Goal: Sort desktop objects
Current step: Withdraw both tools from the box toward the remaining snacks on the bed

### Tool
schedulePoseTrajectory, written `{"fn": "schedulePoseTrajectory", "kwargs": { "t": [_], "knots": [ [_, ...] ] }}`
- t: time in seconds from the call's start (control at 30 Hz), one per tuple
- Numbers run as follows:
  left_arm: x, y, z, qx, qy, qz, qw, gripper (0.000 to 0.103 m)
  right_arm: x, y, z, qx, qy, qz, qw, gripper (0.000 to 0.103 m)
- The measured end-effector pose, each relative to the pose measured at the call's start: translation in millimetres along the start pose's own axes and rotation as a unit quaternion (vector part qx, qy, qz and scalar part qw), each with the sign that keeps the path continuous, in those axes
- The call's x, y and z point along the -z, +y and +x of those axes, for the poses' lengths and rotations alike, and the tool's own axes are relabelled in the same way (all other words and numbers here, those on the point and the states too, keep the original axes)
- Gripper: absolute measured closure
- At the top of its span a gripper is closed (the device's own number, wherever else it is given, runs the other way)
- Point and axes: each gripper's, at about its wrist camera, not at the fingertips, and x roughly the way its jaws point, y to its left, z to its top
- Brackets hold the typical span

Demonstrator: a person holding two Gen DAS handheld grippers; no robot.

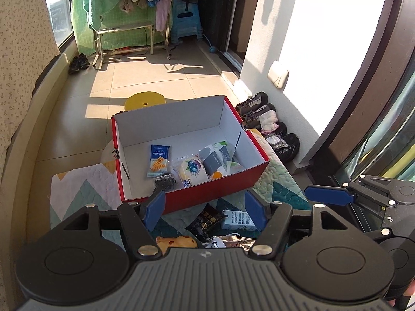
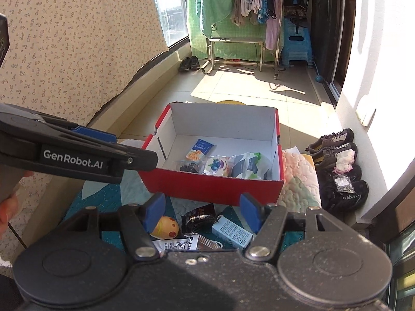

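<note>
Both empty and parted: left gripper [image 1: 205,212] and right gripper [image 2: 202,213], above snack packets [image 2: 199,219] before the red box [image 1: 207,194].

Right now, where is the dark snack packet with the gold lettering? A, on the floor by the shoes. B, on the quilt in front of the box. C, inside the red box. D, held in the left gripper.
B: the dark snack packet lies on the quilt just in front of the red box, beside a pale blue carton; both grippers are open and hold nothing.
</note>
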Motion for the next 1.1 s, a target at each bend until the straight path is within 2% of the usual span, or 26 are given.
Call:
{"fn": "schedulePoseTrajectory", "kwargs": {
  "t": [0.17, 0.27, 0.4, 0.5, 0.97, 1.07, 1.1],
  "knots": [
    [21.4, -5.2, -9.6, -0.013, -0.002, -0.006, 0.9999, 0.035, 17.3, 0.3, -5.5, 0.001, 0.003, 0.016, 1.0, 0.039],
    [32.9, -7.0, -13.7, -0.017, -0.001, -0.006, 0.9998, 0.028, 28.2, 1.9, -6.8, 0.004, 0.007, 0.022, 1.0, 0.038],
    [45.6, -9.8, -18.5, -0.011, -0.006, -0.006, 0.9999, 0.027, 38.8, 1.4, -9.9, 0.007, 0.006, 0.03, 1.0, 0.036],
    [55.2, -11.5, -20.6, -0.008, -0.009, -0.008, 0.9999, 0.022, 46.7, -0.9, -11.3, 0.006, 0.007, 0.041, 0.999, 0.035],
    [96.4, -3.6, 1.1, -0.004, 0.002, -0.02, 0.9998, 0.015, 90.0, 5.8, 2.6, 0.017, 0.023, 0.033, 0.999, 0.029],
    [105.3, 0.1, 11.2, -0.005, 0.007, -0.023, 0.9997, 0.001, 97.2, 6.2, 10.2, 0.02, 0.026, 0.031, 0.999, 0.028],
    [107.8, 1.5, 14.4, -0.004, 0.009, -0.025, 0.9996, 0.0, 99.0, 5.8, 13.0, 0.02, 0.027, 0.033, 0.999, 0.028]
  ]
}}
